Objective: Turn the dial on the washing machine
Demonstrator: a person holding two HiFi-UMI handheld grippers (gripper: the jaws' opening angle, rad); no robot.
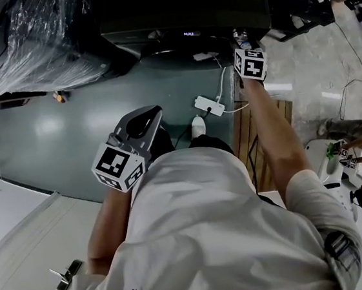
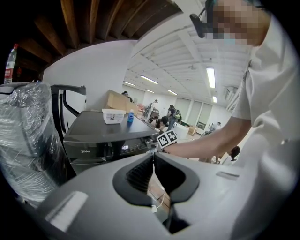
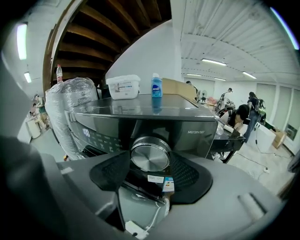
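The dark washing machine [image 1: 185, 14] stands at the top of the head view. Its round silver dial [image 3: 150, 153] sits on the front panel, right of the lit display [image 3: 86, 132]. My right gripper [image 3: 150, 158] is stretched out to the panel and open, with the dial between its two black pads [image 3: 110, 172]; the pads flank the dial's sides without pressing. In the head view the right gripper [image 1: 243, 40] is at the machine's front edge. My left gripper [image 1: 153, 113] hangs back over the green floor, shut with nothing in it, its pads [image 2: 140, 174] meeting.
A white box [image 3: 123, 86] and a blue bottle [image 3: 156, 85] stand on the machine's top. A plastic-wrapped appliance [image 1: 33, 41] stands left of it. A white power strip [image 1: 209, 105] with cables lies on the floor below, beside a wooden pallet [image 1: 257, 132]. People sit at the right [image 1: 358, 160].
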